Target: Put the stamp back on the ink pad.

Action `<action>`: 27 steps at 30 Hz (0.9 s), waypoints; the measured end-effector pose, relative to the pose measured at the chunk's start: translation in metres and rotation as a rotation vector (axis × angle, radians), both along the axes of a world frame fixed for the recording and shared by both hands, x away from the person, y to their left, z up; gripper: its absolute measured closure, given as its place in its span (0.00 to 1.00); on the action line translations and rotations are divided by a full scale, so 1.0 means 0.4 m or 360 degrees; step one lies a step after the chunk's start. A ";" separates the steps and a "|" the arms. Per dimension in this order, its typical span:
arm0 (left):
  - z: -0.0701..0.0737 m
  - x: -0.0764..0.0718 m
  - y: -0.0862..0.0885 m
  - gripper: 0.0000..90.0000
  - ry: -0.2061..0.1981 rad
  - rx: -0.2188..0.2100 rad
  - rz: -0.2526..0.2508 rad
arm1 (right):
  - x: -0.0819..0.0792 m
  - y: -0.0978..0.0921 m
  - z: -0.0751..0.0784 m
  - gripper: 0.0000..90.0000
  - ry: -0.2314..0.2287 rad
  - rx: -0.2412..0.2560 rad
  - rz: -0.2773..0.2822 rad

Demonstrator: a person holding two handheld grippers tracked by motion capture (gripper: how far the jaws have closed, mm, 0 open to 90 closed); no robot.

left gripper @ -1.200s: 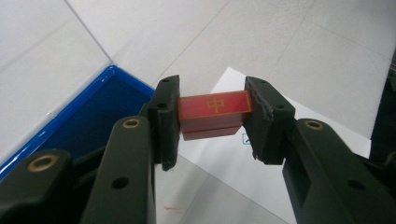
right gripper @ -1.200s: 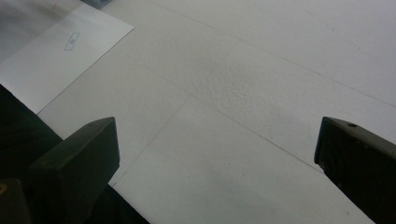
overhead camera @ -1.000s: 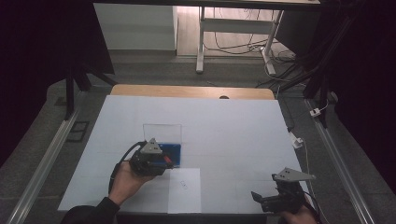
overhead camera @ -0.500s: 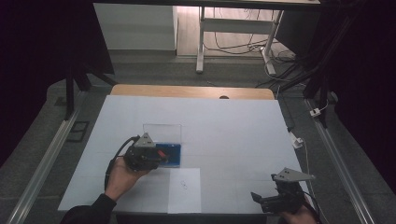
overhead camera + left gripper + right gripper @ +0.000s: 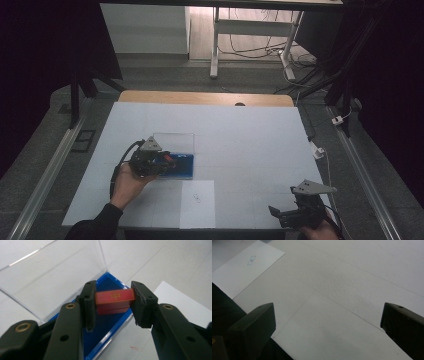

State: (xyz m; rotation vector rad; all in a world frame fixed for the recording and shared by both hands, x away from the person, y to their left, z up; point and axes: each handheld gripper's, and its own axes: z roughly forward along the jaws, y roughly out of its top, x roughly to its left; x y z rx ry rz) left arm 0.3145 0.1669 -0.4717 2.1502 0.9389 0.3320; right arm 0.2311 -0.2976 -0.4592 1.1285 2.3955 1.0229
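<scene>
A small red block point(image 5: 115, 300) with a gold mark on its top is clamped between the jaws of my left gripper point(image 5: 113, 303). It hangs over a shallow blue tray point(image 5: 105, 327) whose clear lid point(image 5: 50, 277) stands open behind it. From above, the left gripper point(image 5: 169, 161) sits at the blue tray point(image 5: 186, 167), at the left centre of the white table. My right gripper point(image 5: 280, 216) rests near the front right edge, jaws wide apart over bare white surface point(image 5: 332, 315).
A white paper sheet point(image 5: 197, 202) with a small printed mark lies in front of the tray; it also shows as a paper sheet point(image 5: 244, 267) in the right gripper view. A white plug and cable point(image 5: 320, 150) lie off the table's right edge.
The left hand and gripper have drifted a little to the left and forward over the blue tray. The right gripper has stayed put.
</scene>
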 end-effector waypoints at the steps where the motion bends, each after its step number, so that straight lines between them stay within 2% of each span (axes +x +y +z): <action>1: -0.002 0.005 0.001 0.64 0.0000 0.0003 0.0007 | 0.000 0.000 0.000 0.00 0.0001 0.0001 0.0000; 12: -0.025 0.039 0.005 0.64 0.0012 0.0036 0.0062 | 0.001 0.002 -0.001 0.00 0.0005 -0.0006 -0.0002; 27: -0.066 0.063 -0.018 0.64 0.0041 0.0136 0.0040 | 0.002 0.003 -0.002 0.00 0.0012 -0.0012 -0.0001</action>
